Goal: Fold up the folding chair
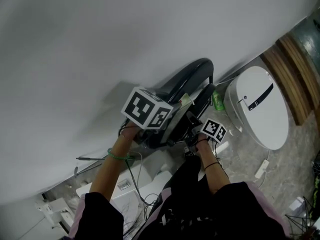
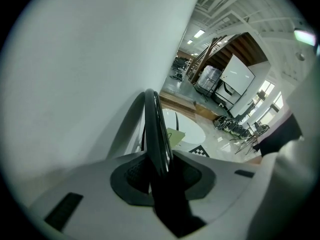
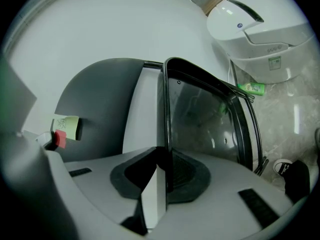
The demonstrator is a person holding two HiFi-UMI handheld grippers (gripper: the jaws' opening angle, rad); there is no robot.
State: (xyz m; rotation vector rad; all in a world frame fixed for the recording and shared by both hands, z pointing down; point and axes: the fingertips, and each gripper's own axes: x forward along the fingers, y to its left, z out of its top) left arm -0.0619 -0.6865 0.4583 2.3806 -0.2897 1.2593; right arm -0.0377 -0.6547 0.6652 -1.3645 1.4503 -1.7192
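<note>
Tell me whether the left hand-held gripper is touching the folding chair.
Touching. The left gripper view shows the left hand-held gripper closed on the folding chair. Its pads press against both sides of the black rim, with no gap.

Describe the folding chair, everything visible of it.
The folding chair is black, a glossy rounded panel inside a thin curved rim, with slim metal tubes along one side. It looks folded flat and sits close beside the white wall. The left gripper and the right gripper each clamp its thin edge.
</note>
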